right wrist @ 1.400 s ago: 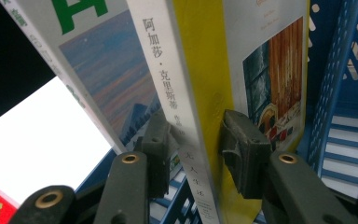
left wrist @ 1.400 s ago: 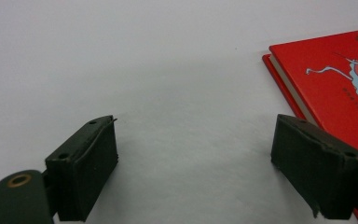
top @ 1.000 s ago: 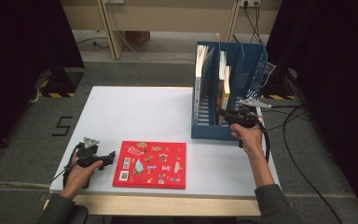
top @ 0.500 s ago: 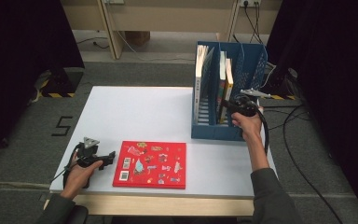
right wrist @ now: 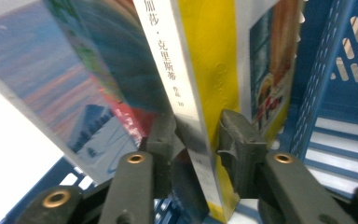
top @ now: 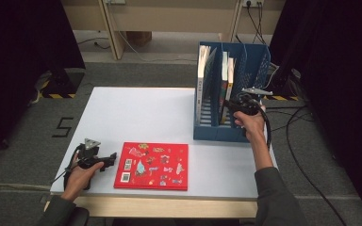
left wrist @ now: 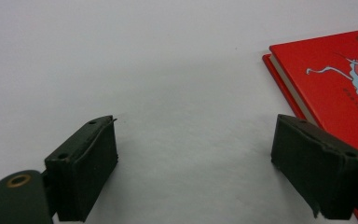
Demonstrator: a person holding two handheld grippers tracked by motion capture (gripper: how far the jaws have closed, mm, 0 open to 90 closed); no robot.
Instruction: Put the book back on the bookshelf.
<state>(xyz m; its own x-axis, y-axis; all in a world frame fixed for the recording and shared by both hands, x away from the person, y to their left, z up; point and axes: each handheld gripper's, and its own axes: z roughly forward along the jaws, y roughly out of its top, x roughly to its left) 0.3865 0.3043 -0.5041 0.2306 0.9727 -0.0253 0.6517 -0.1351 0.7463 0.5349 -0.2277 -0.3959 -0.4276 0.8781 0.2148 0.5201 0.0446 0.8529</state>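
A red picture book (top: 152,165) lies flat near the table's front edge, and its corner (left wrist: 335,88) shows in the left gripper view. My left gripper (top: 109,159) rests on the table just left of it, open, with nothing between the jaws (left wrist: 196,154). A blue file rack (top: 206,131) stands at the back right with several upright books. My right gripper (top: 233,106) is at the rack's front, shut (right wrist: 196,135) on the lower spine of a yellow book with a white spine (right wrist: 205,79), which stands in a middle slot (top: 226,82).
A larger book (right wrist: 65,93) leans in the slot to the left of the held one, and another (right wrist: 270,79) stands close on its right. The rack's lattice wall (right wrist: 340,70) is on the far right. Cables (top: 294,117) trail off the table's right side.
My right gripper has moved a little forward and up at the rack, and the held book now stands more upright in its slot. The left gripper has stayed put.
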